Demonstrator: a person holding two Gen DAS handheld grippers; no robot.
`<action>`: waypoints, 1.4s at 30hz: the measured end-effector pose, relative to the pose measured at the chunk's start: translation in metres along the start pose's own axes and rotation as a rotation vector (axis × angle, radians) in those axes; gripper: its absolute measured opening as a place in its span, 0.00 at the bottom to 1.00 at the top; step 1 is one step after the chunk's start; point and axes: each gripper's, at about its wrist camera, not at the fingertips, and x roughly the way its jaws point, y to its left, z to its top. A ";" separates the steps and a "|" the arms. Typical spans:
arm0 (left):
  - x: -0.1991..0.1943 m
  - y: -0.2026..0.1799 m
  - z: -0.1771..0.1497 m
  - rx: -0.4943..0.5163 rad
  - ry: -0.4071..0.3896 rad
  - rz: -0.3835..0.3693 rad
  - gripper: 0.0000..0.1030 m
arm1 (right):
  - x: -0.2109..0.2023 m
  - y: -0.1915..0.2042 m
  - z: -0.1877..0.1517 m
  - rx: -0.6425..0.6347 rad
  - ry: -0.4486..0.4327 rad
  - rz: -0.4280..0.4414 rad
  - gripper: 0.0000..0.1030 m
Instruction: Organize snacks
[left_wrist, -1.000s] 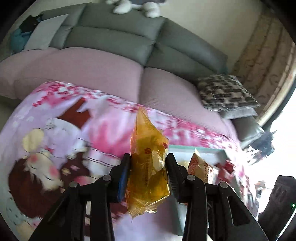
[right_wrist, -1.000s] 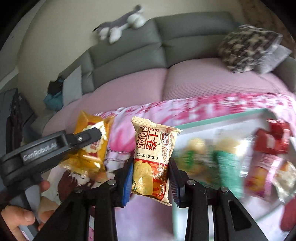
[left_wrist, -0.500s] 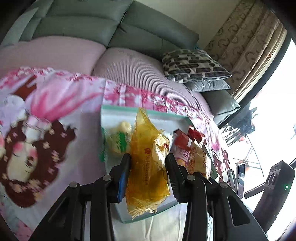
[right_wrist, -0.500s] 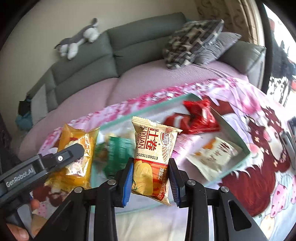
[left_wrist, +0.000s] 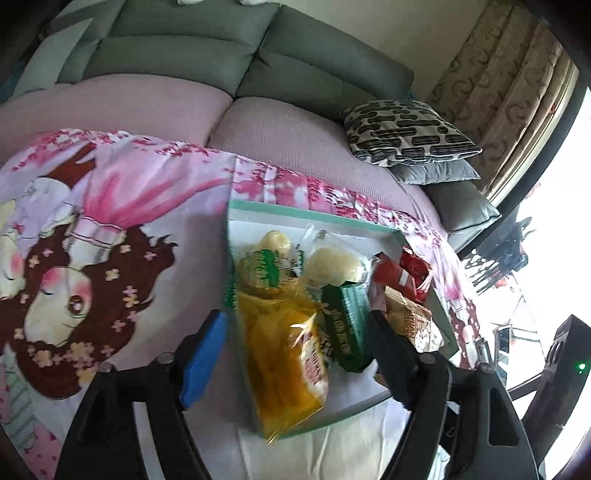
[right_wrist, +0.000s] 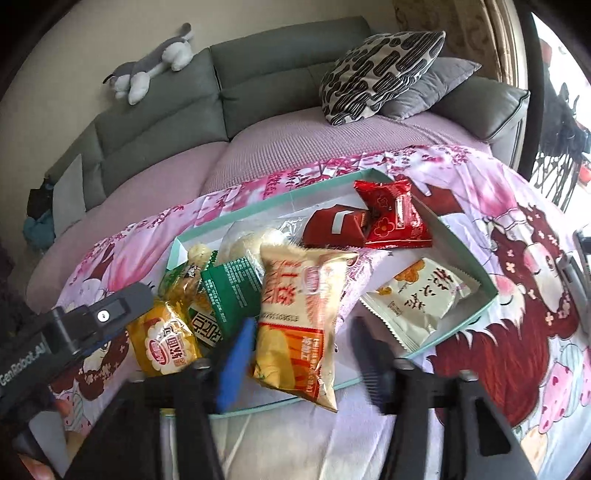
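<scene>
The left claw (right_wrist: 66, 332) carries white lettering, "GenRobot.AI", along its black body. Inside the tray (right_wrist: 480, 273), the chip bag (right_wrist: 295, 325) shows large red Chinese characters; the yellow bag (right_wrist: 162, 343), green pack (right_wrist: 236, 291) and white packet (right_wrist: 417, 299) also bear Chinese print, too blurred to read.

The yellow packet (left_wrist: 284, 354) covers the green tray's (left_wrist: 314, 213) near-left corner.

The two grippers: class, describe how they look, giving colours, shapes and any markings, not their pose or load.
Both are black plastic with angular linked arms joined by silver pins. The left gripper has a bright blue pad on one of its jaws and a black ribbed face on the other. The right gripper has the same blue pad and dark ribbed face. White "GenRobot.AI" lettering marks the left one's body, seen in the right wrist view.
</scene>
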 end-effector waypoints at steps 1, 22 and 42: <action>-0.003 0.000 -0.001 0.007 -0.006 0.018 0.87 | -0.002 0.001 -0.001 -0.004 -0.002 -0.001 0.62; -0.043 0.036 -0.040 0.122 0.009 0.454 1.00 | -0.026 0.024 -0.034 -0.096 0.008 -0.065 1.00; -0.033 0.044 -0.050 0.129 0.063 0.513 1.00 | -0.020 0.024 -0.038 -0.103 0.029 -0.069 1.00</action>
